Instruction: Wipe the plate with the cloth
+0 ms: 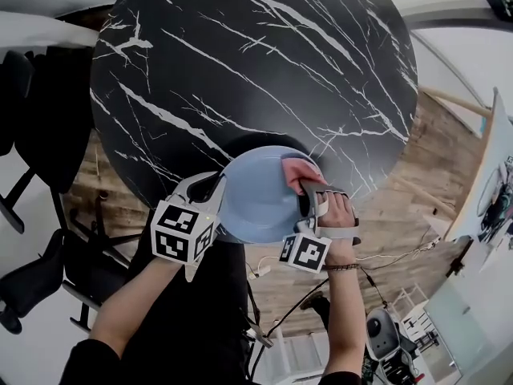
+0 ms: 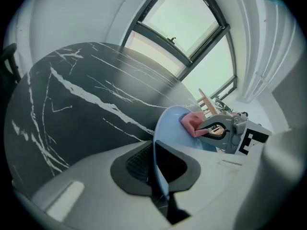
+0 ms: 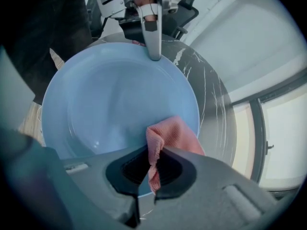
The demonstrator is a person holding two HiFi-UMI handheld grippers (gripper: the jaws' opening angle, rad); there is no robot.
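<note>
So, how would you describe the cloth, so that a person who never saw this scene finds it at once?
Find the round black marble table; at its near edge a pale blue plate is held. On the plate's right side sits the cloth, pinched in the right tool. It is the only pink, soft, crumpled thing there.

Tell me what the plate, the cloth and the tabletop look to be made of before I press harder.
The plate is pale blue, smooth, with soft glossy highlights: probably glazed ceramic, possibly melamine.
The cloth is pink, matte fabric with a fine grid weave and limp folds: likely microfibre.
The tabletop is black with white veins and a slight sheen: marble or a marble-look laminate, I cannot tell which.
</note>
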